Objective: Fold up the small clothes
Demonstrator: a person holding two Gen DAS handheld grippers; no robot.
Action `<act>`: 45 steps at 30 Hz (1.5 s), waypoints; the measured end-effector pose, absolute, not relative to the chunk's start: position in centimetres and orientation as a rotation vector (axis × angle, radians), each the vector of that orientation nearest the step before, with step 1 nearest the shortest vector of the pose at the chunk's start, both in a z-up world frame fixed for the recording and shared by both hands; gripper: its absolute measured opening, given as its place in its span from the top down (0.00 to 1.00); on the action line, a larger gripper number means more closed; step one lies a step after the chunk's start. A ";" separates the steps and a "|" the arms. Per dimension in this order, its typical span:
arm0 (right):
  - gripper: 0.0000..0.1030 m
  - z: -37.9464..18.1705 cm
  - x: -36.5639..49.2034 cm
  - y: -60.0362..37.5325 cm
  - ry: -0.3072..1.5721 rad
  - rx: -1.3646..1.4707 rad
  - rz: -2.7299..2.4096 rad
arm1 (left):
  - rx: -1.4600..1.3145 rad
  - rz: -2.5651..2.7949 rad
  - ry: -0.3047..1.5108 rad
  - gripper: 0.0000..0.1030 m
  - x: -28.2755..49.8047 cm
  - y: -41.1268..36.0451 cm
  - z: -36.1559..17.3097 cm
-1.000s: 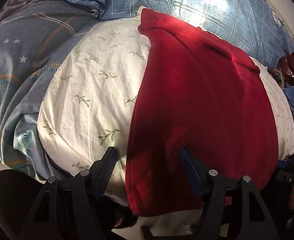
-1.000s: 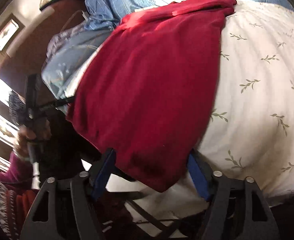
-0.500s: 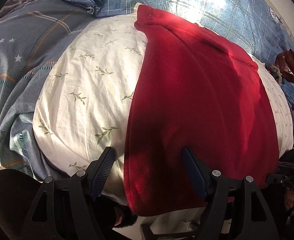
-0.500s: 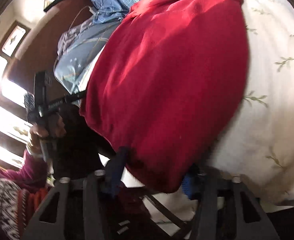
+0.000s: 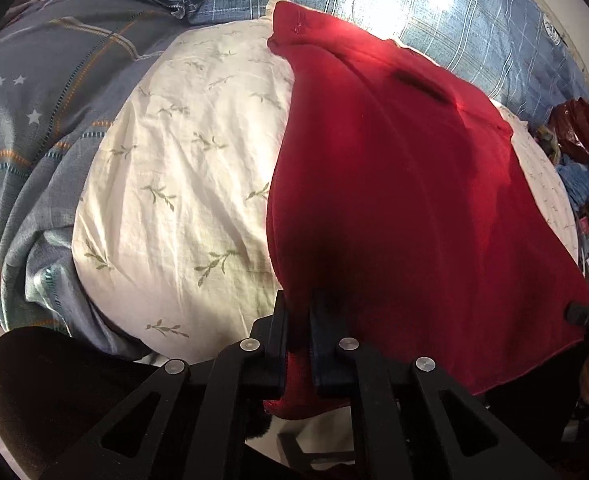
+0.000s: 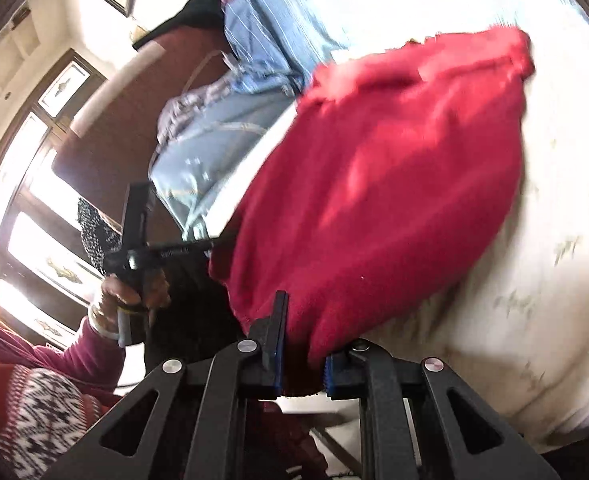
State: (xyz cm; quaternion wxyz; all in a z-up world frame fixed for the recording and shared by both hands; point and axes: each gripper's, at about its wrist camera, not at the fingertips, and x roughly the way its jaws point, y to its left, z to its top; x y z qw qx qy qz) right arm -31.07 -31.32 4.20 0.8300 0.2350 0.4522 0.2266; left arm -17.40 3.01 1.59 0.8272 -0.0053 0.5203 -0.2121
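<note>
A red garment [image 5: 406,184] lies spread on a white leaf-print pillow [image 5: 182,184]. My left gripper [image 5: 299,344] is shut on the garment's near left corner, with the cloth pinched between the jaws. In the right wrist view the same red garment [image 6: 374,200] lies on the white pillow [image 6: 534,320], and my right gripper [image 6: 300,364] is shut on its near right corner. The left gripper [image 6: 210,245] and the hand holding it show at the left of that view, at the garment's other near corner.
A blue-grey striped blanket [image 5: 34,128] lies left of the pillow and a blue plaid sheet [image 5: 434,12] behind it. Cluttered bags [image 5: 574,136] sit at the far right. A dark wooden headboard [image 6: 126,120] and windows [image 6: 26,200] are beyond the bed.
Both grippers were open around the garment's near edge and have closed on it, one at each near corner. The right wrist view has tilted and blurred.
</note>
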 end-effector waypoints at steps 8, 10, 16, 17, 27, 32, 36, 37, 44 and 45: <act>0.88 8.4 -27.8 -33.9 0.789 0.505 0.436 | -0.120 -0.495 0.910 0.94 -15.0 3.6 8.4; 0.88 9.5 -26.4 -34.6 0.740 0.498 0.402 | -0.143 -0.507 0.871 0.94 -13.7 3.5 9.7; 0.88 11.2 -20.3 -37.3 0.669 0.467 0.250 | -0.177 -0.496 0.776 0.94 -7.7 1.1 12.6; 0.88 11.1 -19.0 -37.7 0.670 0.460 0.221 | -0.170 -0.491 0.763 0.94 -6.2 0.4 13.0; 0.88 7.1 -6.5 -43.8 0.764 0.549 0.100 | -0.170 -0.387 0.844 0.94 7.4 -7.0 7.5; 0.79 2.8 -2.9 -45.7 0.861 0.624 0.030 | -0.221 -0.359 0.908 0.88 12.9 -9.1 4.5; 0.61 3.8 -4.3 -46.4 0.835 0.676 0.075 | -0.248 -0.373 0.929 0.59 13.9 -8.7 4.9; 0.54 4.6 -5.1 -46.8 0.815 0.687 0.059 | -0.248 -0.360 0.903 0.40 13.5 -7.8 5.6; 0.49 8.7 -8.9 -46.3 0.731 0.572 -0.047 | -0.215 -0.344 0.826 0.33 9.9 -5.2 7.4; 0.55 8.8 -8.5 -45.1 0.747 0.498 -0.038 | -0.215 -0.348 0.824 0.33 9.3 -5.3 7.4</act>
